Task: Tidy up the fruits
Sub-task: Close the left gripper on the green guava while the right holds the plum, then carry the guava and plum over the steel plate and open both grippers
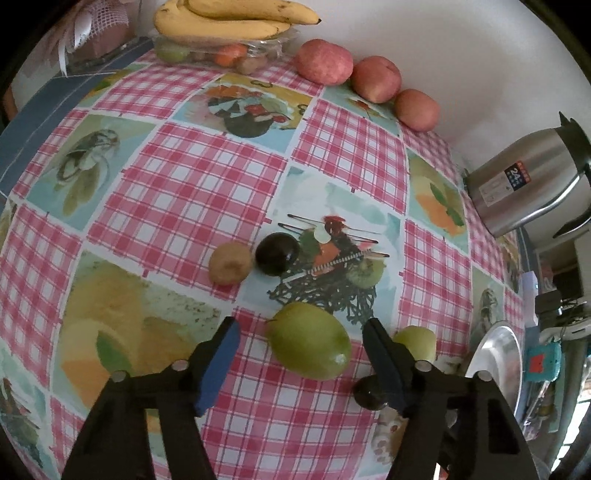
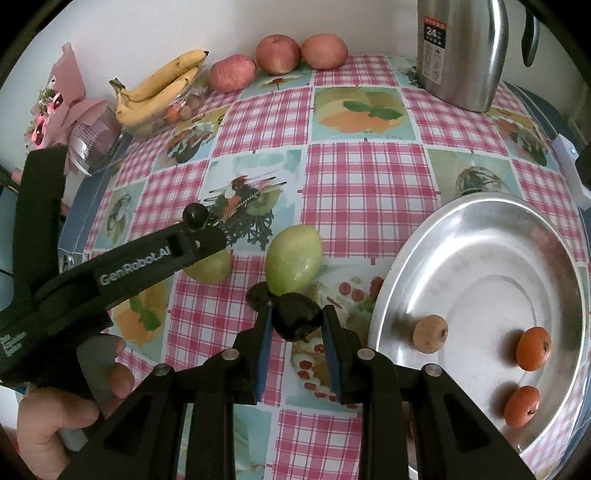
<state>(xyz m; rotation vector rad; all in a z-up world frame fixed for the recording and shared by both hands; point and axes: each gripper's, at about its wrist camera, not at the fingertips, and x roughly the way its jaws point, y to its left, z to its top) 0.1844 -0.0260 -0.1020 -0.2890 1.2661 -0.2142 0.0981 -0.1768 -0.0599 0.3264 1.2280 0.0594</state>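
One dark plum [image 2: 297,320] is clamped between the right tongs [image 2: 297,326], just above the desk [image 2: 369,177] and beside the steel tray's [image 2: 480,229] rim. Left tongs [image 1: 301,349] stand apart, straddling a green fruit [image 1: 309,339] on the desk without touching it. Tray contents: two small oranges [image 2: 533,348] and one brown fruit [image 2: 430,333]. Far edge: bananas [image 1: 229,18], three apples [image 1: 323,62], a steel flask [image 1: 532,181].

The red-checked fruit-print tablecloth [image 1: 221,184] is viewed steeply from close above by both wrist cameras; the large green pear-shaped fruit [image 1: 310,343] [image 2: 293,258] and steel kettle [image 1: 524,184] [image 2: 458,51] are shared.
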